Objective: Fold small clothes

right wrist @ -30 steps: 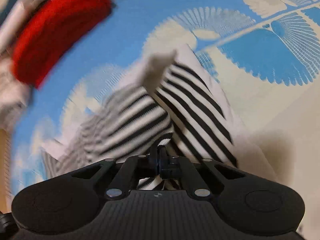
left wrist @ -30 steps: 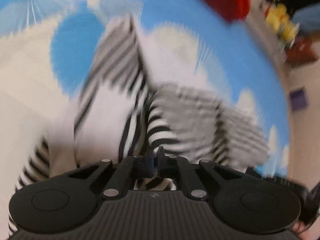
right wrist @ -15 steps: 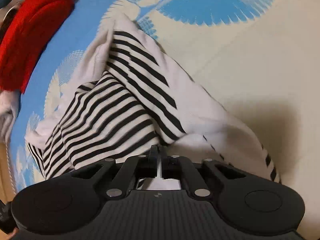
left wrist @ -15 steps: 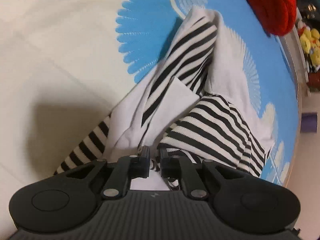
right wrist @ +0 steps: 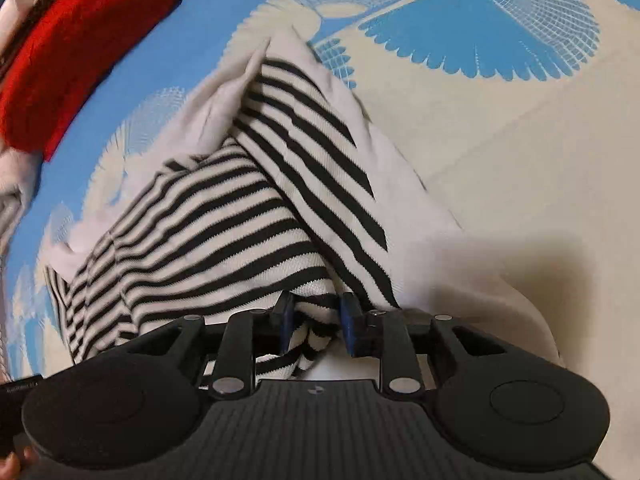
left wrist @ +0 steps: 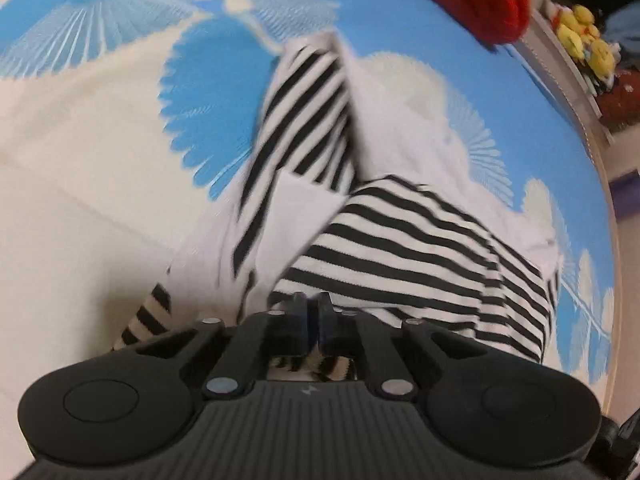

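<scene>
My left tool (left wrist: pixel 313 312) is matte black ribbed plastic with two round side discs and silver screws; my right tool (right wrist: pixel 316 316) carries blue pads.

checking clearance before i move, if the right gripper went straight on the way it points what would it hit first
The right gripper would most likely meet the black-and-white striped knit garment first: its fabric already lies between the parted fingers, over the blue-and-cream patterned cloth. Depth is hard to judge.

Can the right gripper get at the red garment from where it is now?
Probably yes, though not at once. The right gripper stands open over the striped garment; the red garment lies well beyond it, with only bare blue sheet between them.
</scene>
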The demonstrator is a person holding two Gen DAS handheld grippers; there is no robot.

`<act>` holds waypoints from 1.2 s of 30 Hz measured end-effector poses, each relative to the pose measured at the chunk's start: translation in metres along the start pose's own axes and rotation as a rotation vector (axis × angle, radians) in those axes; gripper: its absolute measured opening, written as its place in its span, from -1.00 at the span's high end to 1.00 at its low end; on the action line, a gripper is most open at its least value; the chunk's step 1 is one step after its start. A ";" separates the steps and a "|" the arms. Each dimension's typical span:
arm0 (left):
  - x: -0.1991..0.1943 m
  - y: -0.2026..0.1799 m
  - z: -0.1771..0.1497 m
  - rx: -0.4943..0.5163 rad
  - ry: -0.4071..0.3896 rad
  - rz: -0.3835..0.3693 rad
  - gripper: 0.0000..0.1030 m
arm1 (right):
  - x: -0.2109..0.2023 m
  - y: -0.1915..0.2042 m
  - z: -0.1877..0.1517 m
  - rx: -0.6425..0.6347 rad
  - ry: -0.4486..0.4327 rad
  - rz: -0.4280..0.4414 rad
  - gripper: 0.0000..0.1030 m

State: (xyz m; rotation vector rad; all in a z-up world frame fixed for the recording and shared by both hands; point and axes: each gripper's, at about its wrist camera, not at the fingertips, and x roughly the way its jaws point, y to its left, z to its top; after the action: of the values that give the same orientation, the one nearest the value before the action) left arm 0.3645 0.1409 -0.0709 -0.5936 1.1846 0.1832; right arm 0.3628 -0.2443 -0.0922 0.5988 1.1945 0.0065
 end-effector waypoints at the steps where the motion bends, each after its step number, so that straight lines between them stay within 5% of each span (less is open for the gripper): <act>1: -0.008 -0.007 0.001 0.027 -0.026 -0.015 0.72 | -0.008 0.005 0.002 -0.025 -0.034 0.015 0.47; 4: -0.017 -0.018 -0.003 0.105 -0.095 -0.065 0.40 | -0.023 0.017 0.001 -0.153 -0.148 0.031 0.30; 7: 0.010 -0.014 -0.015 0.145 0.040 0.021 0.46 | 0.003 0.001 -0.004 -0.174 -0.032 -0.095 0.31; 9: -0.008 -0.022 -0.017 0.173 0.020 0.044 0.44 | -0.018 -0.005 -0.002 -0.096 -0.064 -0.065 0.29; 13: -0.115 -0.056 -0.030 0.359 -0.264 -0.132 0.08 | -0.117 0.023 -0.007 -0.248 -0.324 -0.016 0.27; 15: -0.155 -0.061 -0.045 0.405 -0.373 -0.114 0.05 | -0.167 0.027 -0.013 -0.273 -0.420 0.014 0.26; 20: -0.222 -0.038 -0.108 0.444 -0.451 -0.147 0.05 | -0.271 -0.006 -0.075 -0.358 -0.594 0.097 0.05; 24: -0.240 -0.005 -0.180 0.533 -0.482 -0.105 0.05 | -0.278 -0.042 -0.121 -0.393 -0.617 0.088 0.03; 28: -0.229 0.042 -0.237 0.519 -0.440 -0.104 0.10 | -0.262 -0.087 -0.163 -0.318 -0.536 0.063 0.03; 33: -0.192 0.084 -0.266 0.397 -0.330 -0.032 0.21 | -0.230 -0.125 -0.198 -0.263 -0.451 0.001 0.03; 36: -0.178 0.097 -0.256 0.299 -0.267 -0.066 0.16 | -0.221 -0.127 -0.203 -0.235 -0.395 0.000 0.03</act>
State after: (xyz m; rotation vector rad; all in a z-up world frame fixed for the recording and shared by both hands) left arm 0.0457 0.1171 -0.0048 -0.3329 0.9101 0.0256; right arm 0.0616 -0.3328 -0.0031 0.3710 0.7960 0.0270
